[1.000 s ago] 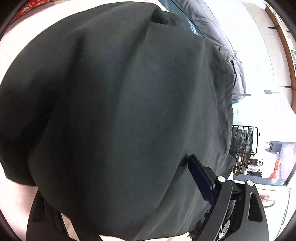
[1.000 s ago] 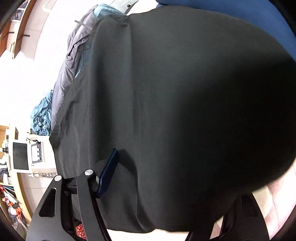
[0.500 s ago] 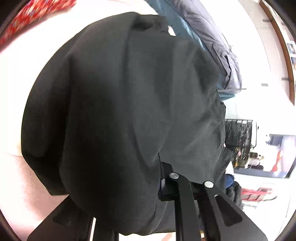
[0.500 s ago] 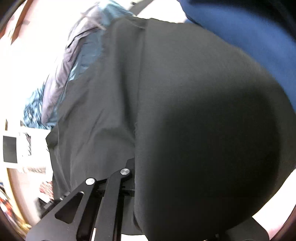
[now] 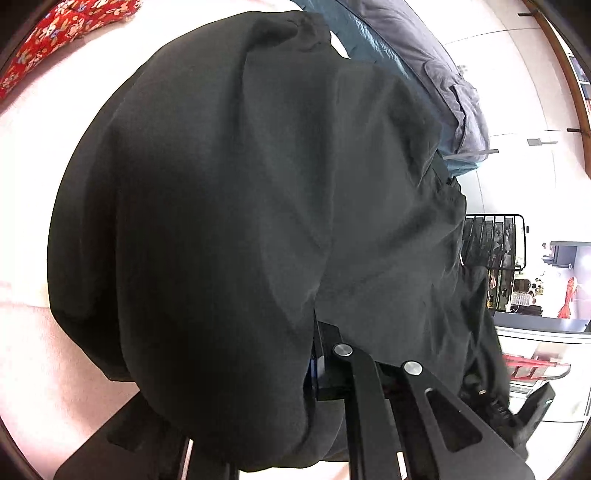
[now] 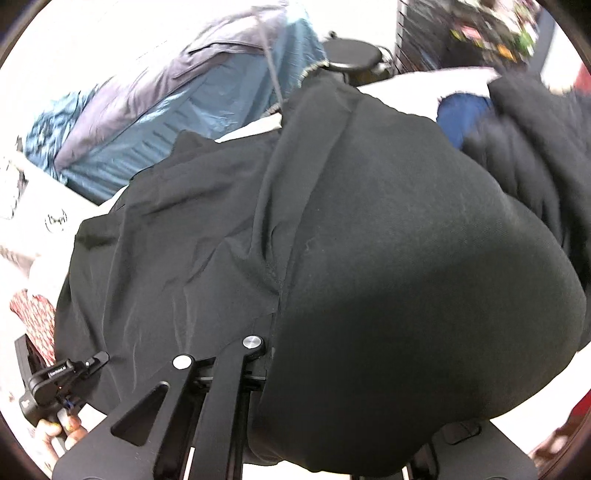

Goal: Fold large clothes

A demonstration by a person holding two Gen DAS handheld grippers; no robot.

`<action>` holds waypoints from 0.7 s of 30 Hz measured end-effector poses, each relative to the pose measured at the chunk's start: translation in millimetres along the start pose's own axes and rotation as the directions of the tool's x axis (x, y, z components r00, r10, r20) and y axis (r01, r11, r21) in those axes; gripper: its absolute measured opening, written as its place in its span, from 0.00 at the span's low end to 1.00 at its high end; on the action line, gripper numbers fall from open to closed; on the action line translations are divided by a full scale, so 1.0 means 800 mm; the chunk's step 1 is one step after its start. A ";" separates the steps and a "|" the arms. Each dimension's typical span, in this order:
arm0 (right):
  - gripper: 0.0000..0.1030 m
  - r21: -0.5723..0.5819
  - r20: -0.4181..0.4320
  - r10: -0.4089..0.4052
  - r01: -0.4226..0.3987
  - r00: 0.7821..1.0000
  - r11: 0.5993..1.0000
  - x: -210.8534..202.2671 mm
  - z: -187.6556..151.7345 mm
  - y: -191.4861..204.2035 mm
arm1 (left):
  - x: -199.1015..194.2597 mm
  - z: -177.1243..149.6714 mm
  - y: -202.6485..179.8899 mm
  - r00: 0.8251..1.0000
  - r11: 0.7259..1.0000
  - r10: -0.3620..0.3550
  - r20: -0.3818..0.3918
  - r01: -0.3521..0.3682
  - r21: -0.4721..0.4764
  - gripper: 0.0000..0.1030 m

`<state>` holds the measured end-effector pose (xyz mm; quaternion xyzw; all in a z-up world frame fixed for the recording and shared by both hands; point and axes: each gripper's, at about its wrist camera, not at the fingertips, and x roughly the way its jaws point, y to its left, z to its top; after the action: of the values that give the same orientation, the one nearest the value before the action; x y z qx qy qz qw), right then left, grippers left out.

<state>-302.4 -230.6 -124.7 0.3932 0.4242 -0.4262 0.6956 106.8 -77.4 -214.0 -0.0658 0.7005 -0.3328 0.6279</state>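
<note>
Black garment (image 5: 240, 221) fills both views, draped over a white surface (image 5: 44, 155), near edge at 6 o'clock. Grey-blue jacket (image 6: 177, 96) at 11 o'clock. Left gripper (image 5: 314, 365) and right gripper (image 6: 271, 354), gaping a second ago, just closed and now clamped on the cloth. Right-hand edge lifted. Probably fold beginning.

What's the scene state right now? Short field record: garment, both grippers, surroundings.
garment: black garment, bunched, draped over both grippers
left gripper: jaws have just been closing, now shut on the black garment
right gripper: jaws have just been closing, now shut on the black garment
surface: pale pink cover under the garment
nearby: red floral fabric; grey and teal jacket; black wire rack
fold: not yet visible
</note>
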 end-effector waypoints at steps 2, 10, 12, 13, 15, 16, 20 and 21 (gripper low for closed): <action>0.08 -0.083 0.037 -0.025 0.028 0.999 0.996 -0.022 0.017 0.020 | -0.002 -0.006 -0.003 1.000 1.000 0.006 0.000 -0.006 0.005 0.09; 0.07 -0.370 0.182 0.000 0.069 0.983 0.926 -0.109 0.093 0.062 | 0.005 -0.052 -0.060 1.000 1.000 0.021 -0.002 -0.021 0.012 0.08; 0.06 -0.426 0.239 0.014 0.092 0.971 0.900 -0.145 0.116 0.054 | 0.010 -0.070 -0.098 1.000 1.000 -0.004 0.008 0.003 0.023 0.07; 0.06 -0.437 0.264 0.033 0.089 0.964 0.895 -0.168 0.132 0.042 | 0.012 -0.077 -0.115 1.000 0.999 -0.015 0.015 0.014 0.035 0.07; 0.06 -0.446 0.307 0.059 0.089 0.950 0.890 -0.207 0.158 0.016 | 0.016 -0.098 -0.182 0.998 0.994 -0.044 0.037 0.040 0.101 0.07; 0.06 -0.445 0.342 0.067 0.099 0.937 0.890 -0.232 0.171 -0.005 | 0.017 -0.106 -0.206 0.997 0.991 -0.063 0.043 0.058 0.121 0.07; 0.06 -0.367 0.450 0.054 0.129 0.892 0.921 -0.326 0.209 -0.125 | 0.020 -0.158 -0.351 0.979 0.952 -0.202 0.042 0.185 0.245 0.07; 0.06 -0.341 0.466 0.043 0.134 0.884 0.931 -0.343 0.215 -0.152 | 0.020 -0.175 -0.387 0.972 0.935 -0.232 0.035 0.213 0.282 0.07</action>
<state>-447.5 -355.6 163.7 0.1337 0.3254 -0.4385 0.8270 -126.3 -270.4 -59.0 -0.0675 0.6134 -0.4936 0.6128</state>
